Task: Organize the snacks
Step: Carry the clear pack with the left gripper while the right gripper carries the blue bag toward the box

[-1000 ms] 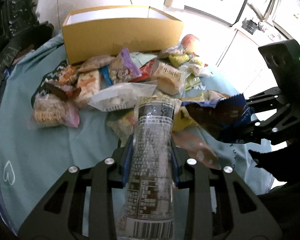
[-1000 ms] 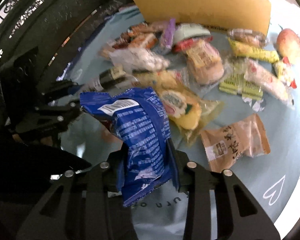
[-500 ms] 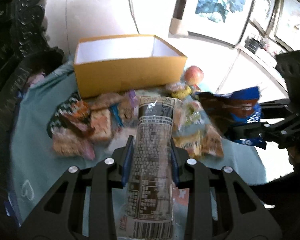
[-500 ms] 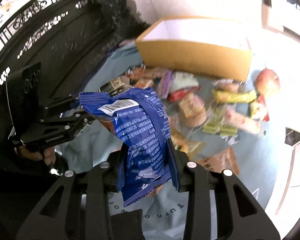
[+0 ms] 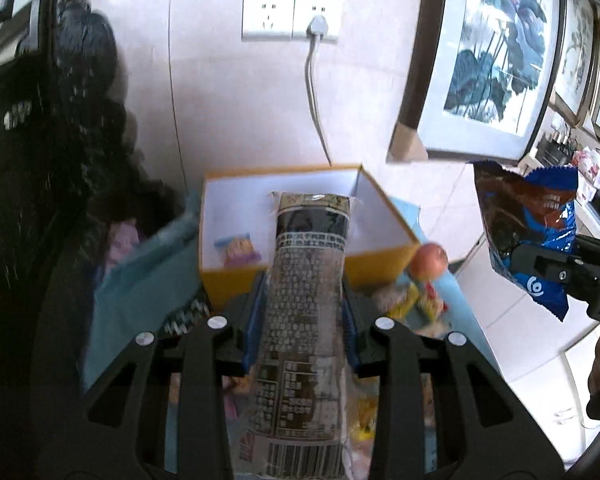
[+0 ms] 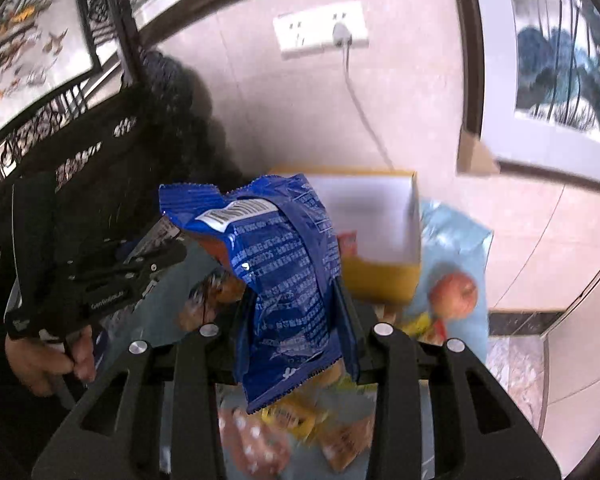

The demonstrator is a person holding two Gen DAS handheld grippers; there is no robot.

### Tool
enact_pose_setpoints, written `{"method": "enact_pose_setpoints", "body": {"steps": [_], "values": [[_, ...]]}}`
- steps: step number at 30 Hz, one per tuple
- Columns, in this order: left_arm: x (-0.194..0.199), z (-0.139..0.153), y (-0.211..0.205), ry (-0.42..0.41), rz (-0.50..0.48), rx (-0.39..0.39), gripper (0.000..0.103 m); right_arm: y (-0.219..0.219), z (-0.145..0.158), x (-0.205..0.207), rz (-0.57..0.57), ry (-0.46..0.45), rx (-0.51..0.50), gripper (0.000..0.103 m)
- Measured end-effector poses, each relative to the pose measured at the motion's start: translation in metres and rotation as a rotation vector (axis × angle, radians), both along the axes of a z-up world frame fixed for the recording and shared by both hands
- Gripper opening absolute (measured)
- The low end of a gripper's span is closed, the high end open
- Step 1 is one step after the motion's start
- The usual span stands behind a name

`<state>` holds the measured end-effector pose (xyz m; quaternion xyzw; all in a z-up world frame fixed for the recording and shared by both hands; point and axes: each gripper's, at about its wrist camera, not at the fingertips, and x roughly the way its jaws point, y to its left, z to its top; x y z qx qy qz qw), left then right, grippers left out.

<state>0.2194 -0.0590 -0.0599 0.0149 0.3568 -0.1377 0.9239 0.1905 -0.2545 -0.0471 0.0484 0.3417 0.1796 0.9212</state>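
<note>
Left wrist view: left gripper [image 5: 306, 326] jaws pinch a long dark clear-wrapped snack pack [image 5: 304, 320]. Right gripper [image 6: 296, 332] jaws clamp a crinkled blue foil snack bag [image 6: 276, 280]; beyond both sits an open yellow cardboard box [image 5: 380, 258].

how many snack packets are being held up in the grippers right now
2. A long dark printed packet is clamped in the left gripper, and a crinkled blue foil packet in the right gripper. More packets lie blurred on the cloth below.

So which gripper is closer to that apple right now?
Hard to call, perhaps the right. The right gripper hangs left of the apple; the left gripper is farther left.
</note>
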Motion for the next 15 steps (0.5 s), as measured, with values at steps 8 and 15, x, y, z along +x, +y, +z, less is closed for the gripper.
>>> {"method": "enact_pose_setpoints", "body": {"steps": [8, 15], "values": [[0.026, 0.019, -0.01, -0.02, 0.02, 0.001, 0.034, -0.004, 0.016, 0.021, -0.018, -0.036, -0.024, 0.037], [0.044, 0.006, -0.007, -0.001, 0.035, 0.007, 0.034, -0.003, 0.006, 0.04, -0.024, -0.014, -0.033, 0.037]]}}
